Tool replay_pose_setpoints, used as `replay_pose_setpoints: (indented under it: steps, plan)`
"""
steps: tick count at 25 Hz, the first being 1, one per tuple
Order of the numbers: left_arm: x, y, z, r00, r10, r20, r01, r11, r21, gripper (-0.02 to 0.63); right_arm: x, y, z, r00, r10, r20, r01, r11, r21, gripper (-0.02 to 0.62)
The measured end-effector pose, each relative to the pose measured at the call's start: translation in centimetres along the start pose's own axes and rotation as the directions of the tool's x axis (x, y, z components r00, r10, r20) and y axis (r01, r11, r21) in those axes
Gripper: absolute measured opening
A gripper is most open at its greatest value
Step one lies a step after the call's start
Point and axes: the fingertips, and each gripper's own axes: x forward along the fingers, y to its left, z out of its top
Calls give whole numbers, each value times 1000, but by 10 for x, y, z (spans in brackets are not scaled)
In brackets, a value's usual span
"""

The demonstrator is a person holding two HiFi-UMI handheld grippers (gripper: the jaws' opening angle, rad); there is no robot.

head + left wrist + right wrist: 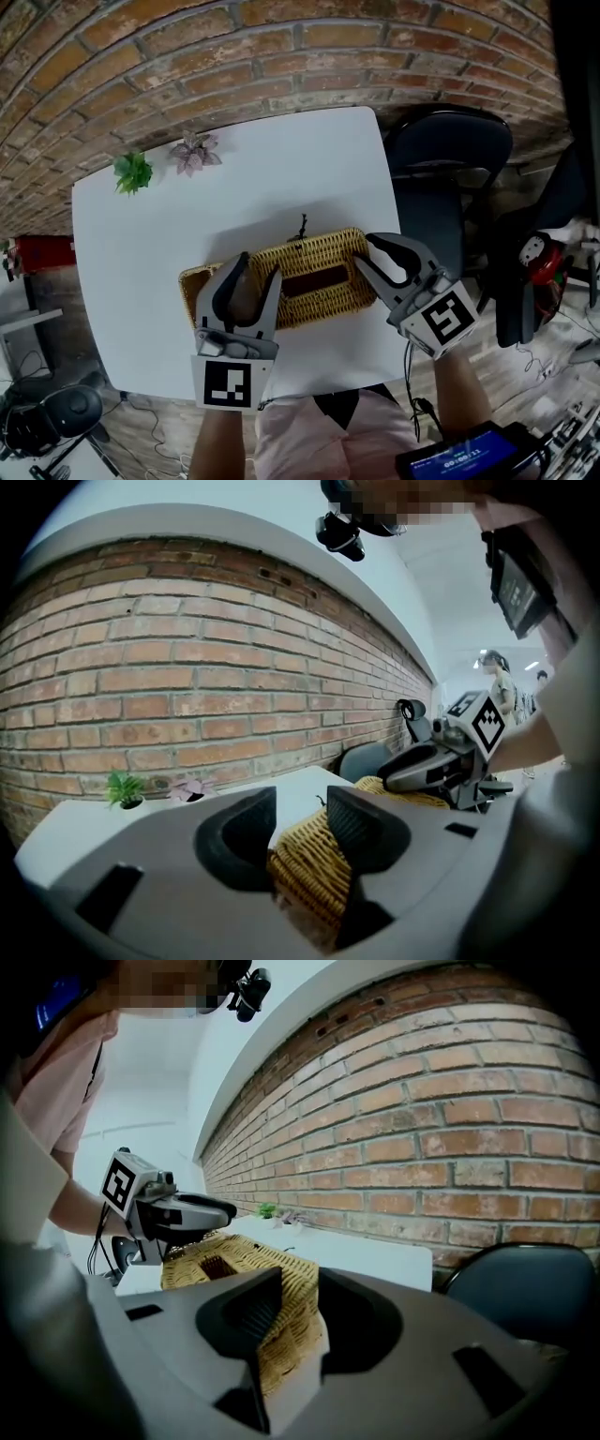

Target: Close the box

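Note:
A long wicker box [309,255] lies on the white table [187,234], its lid down and a dark slot [314,279] in the top. My left gripper [255,272] straddles the box's left end. In the left gripper view the wicker [309,864] fills the gap between the left gripper's [300,822] pads. My right gripper [366,250] holds the right end. In the right gripper view the weave [281,1316] touches both of the right gripper's [298,1302] pads, whose jaws have eased apart a little. A thin black loop [302,227] sticks out at the box's far side.
Two small potted plants, one green [133,172] and one purple [195,153], stand at the table's far left. A black chair [450,159] sits just past the right edge. A brick wall [281,47] runs behind. Cables and gear lie on the floor [553,375].

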Motion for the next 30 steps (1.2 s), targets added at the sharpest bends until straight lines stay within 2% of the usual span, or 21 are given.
replay_pose_setpoints:
  steps: [8, 11, 16, 21, 27, 30]
  plan:
    - [-4, 2, 4, 1000, 29, 10, -29, 1000, 3, 173, -2, -2, 5, 999, -9, 31, 9, 1000, 18, 135]
    - [-14, -1, 18, 998, 59, 37, -58, 998, -25, 173, -10, -2, 22, 996, -17, 83, 16, 1000, 17, 135]
    - [-45, -11, 57, 985, 114, 131, -110, 993, -40, 173, -39, 18, 66, 982, -28, 189, 29, 1000, -3, 129]
    - [-86, -39, 114, 951, 190, 244, -193, 981, -12, 166, -80, 42, 117, 952, -86, 294, 103, 994, -43, 95]
    - [-136, -74, 163, 894, 279, 350, -289, 957, -24, 77, -135, 74, 160, 906, -135, 401, 177, 982, -71, 6]
    - [-157, -91, 176, 871, 297, 392, -321, 947, -4, 43, -156, 86, 167, 894, -149, 423, 205, 975, -90, 0]
